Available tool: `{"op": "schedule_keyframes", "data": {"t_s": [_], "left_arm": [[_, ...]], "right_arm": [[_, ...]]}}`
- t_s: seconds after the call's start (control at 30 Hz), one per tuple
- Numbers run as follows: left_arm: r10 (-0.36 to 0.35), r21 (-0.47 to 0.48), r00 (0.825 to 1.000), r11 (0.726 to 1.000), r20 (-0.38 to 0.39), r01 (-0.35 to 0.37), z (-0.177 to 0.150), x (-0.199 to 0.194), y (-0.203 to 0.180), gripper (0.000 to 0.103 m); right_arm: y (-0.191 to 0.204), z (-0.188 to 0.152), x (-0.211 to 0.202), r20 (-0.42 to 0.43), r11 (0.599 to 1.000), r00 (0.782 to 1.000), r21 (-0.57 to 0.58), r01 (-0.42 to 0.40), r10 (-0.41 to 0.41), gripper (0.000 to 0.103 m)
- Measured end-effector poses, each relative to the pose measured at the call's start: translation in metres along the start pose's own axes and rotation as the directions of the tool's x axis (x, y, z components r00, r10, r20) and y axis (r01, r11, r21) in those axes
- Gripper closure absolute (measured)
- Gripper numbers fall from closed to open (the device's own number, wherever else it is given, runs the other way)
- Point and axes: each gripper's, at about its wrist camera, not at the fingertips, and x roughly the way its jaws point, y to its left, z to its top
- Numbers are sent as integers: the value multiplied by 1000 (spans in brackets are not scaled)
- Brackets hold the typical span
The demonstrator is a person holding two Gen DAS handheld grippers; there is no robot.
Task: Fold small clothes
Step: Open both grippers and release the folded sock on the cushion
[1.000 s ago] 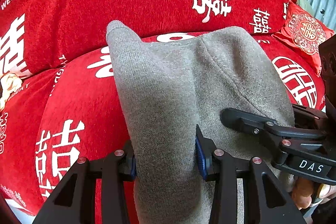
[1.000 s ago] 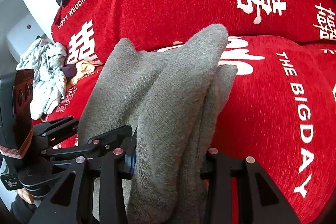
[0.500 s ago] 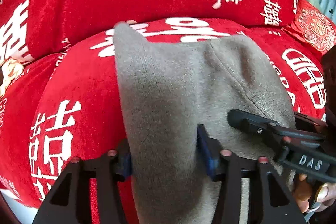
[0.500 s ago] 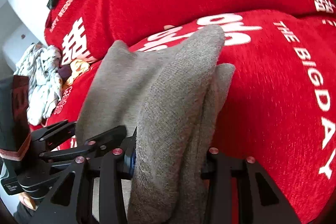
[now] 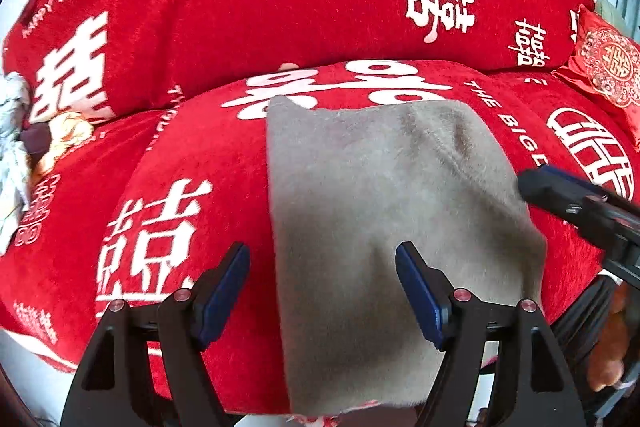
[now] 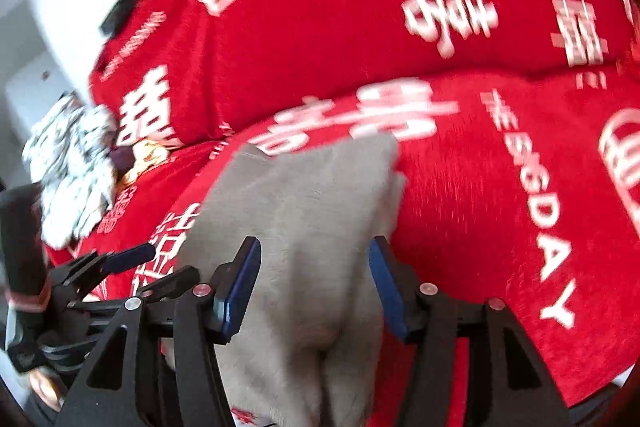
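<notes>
- We are letting go of the grey knit garment (image 5: 384, 227). It lies flat on the seat of the red sofa cover (image 5: 280, 7), just in front of the backrest, with its near end hanging over the seat's front edge.
- Left gripper (image 5: 322, 291): jaws are opening, spread wide. The garment's left edge sits between them, but the pads don't press on it.
- Right gripper (image 6: 314, 285): jaws are also opening. The cloth is between the blue pads, and we see no pinch; the pic is blurred, tho.
- To do this step well, we think both jaws must be fully clear of the knit before we pull back, and we should leave along the cloth, not up, so the fold isn't dragged.
- Orientation: the long axis runs from the seat's front edge toward the backrest. The far end shows a raised corner at the left, pointing at the backrest.
- A patterned cloth pile (image 6: 68, 167) lies well apart, to the left of the garment.
</notes>
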Motion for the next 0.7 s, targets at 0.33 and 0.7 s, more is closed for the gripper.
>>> {"op": "schedule_keyframes", "data": {"t_s": [0.33,0.7], "left_arm": [[16,-67,998,998,-53,-20,-42,23,22,5],[70,-10,994,997,-89,-72,30,54,10,5]], "right_arm": [[-2,-42,27,-114,991,986,-35,-129,124,42],[-4,33,63,-172,993,980,-46,-106,96,39]]}}
